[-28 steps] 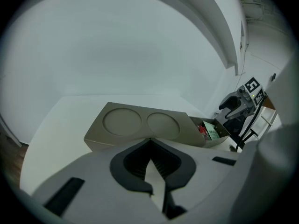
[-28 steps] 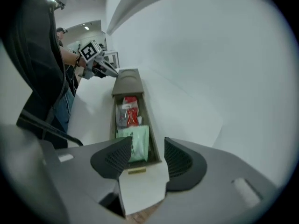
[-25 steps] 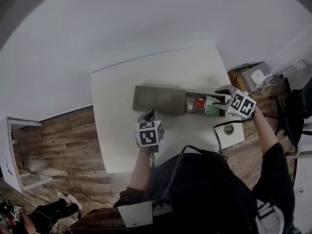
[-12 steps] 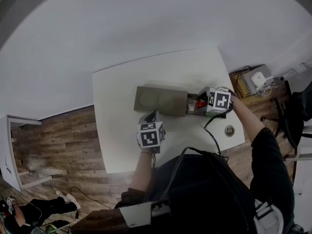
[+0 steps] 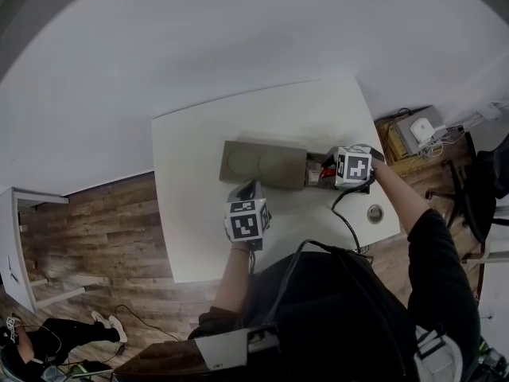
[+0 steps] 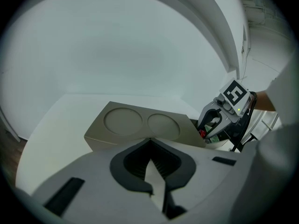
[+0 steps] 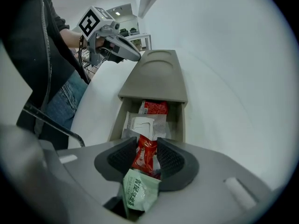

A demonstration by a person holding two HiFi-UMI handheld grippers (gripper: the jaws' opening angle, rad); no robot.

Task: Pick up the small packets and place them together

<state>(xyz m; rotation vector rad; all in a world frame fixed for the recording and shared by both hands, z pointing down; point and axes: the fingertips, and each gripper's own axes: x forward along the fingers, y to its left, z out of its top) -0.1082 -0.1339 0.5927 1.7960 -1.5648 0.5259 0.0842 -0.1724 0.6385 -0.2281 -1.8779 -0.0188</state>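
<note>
My right hand-held gripper (image 7: 147, 148) is pointed steeply down into the open drawer (image 7: 180, 120) at lower centre of its view. Its jaws have just been closing and are part-way in, pads against both long edges of the red packet (image 7: 145, 155). That packet's long axis runs up-frame along the drawer, so I'm gripping across its width. A green packet (image 7: 136, 192) sits just below the jaws; a white packet (image 7: 142, 125) and another red one (image 7: 154, 108) lie further up. My left hand-held gripper (image 6: 150, 140) is closed and empty, by the box (image 6: 140, 125), far from the packets. I'd lift straight up next.
</note>
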